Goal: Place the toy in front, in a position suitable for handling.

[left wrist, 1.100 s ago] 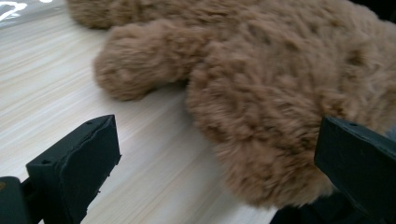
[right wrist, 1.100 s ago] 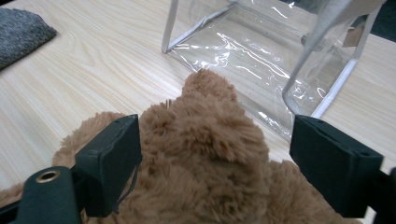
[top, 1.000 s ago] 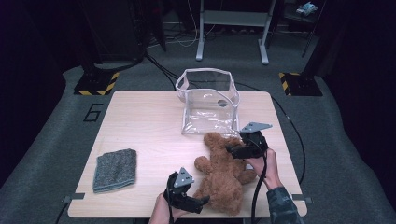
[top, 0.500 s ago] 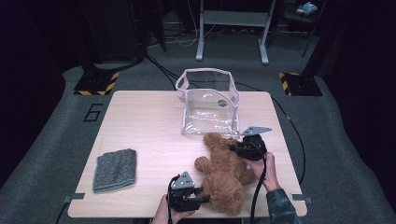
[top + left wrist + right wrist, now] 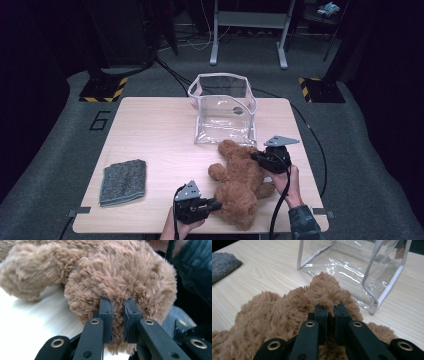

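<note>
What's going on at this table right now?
A person holds a gripper in each hand and has just closed both on a brown teddy bear lying on the wooden table. The left gripper pinches fur at the end nearest the person, the right gripper pinches fur at the end nearer the clear bag. The bag stands open just beyond the bear. A folded grey cloth lies apart on the left.

We see both forearms come in from the bottom edge. The left gripper (image 5: 216, 204) lies low in its hand, pointing to the right, and its jaws have just been closing, with only a narrow gap and brown plush pinched between. The right gripper (image 5: 254, 157) points left, its jaws nearly together, also pinching plush. The right sleeve (image 5: 304, 221) is dark.
</note>
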Demonstrator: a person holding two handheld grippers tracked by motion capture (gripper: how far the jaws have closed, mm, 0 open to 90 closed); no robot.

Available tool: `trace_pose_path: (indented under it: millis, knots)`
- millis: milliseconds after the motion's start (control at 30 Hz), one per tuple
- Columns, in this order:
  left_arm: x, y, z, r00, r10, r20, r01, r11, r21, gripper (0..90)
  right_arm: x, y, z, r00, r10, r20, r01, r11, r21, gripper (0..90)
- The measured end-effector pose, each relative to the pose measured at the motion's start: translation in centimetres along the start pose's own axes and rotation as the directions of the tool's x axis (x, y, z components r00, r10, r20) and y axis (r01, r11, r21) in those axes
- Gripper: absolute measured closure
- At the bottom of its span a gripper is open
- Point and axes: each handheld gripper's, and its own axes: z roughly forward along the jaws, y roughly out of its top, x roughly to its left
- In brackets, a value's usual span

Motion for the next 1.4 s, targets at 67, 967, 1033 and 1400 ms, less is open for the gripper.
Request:
trace_pose_path:
  millis: [67, 967, 1033, 1400]
  knots:
    - [0.3, 0.4, -0.6, 0.9999, -0.017, 0.004, 0.017, 0.9995, -0.025, 80.5, 0.0, 0.3, -0.4, 0.9999, 0.002, 0.011, -0.002, 1.0000, -0.003, 84.7]
    - [6.2, 4.1, -5.5, 0.9948, -0.080, -0.064, 0.076, 0.9953, -0.060, 81.3, 3.4, 1.7, -4.5, 0.9979, 0.010, 0.064, -0.008, 0.9997, -0.023, 85.0]
    - [7.2, 4.3, -5.5, 0.9931, -0.086, -0.080, 0.083, 0.9958, -0.039, 81.4, 3.7, 1.6, -4.4, 0.9981, 0.012, 0.060, -0.011, 0.9998, -0.019, 85.0]
    - [12.0, 2.1, -3.5, 0.9690, -0.196, -0.151, 0.200, 0.9797, 0.013, 79.0, 5.3, 0.2, -0.7, 0.9950, 0.026, 0.097, -0.030, 0.9988, 0.040, 84.5]
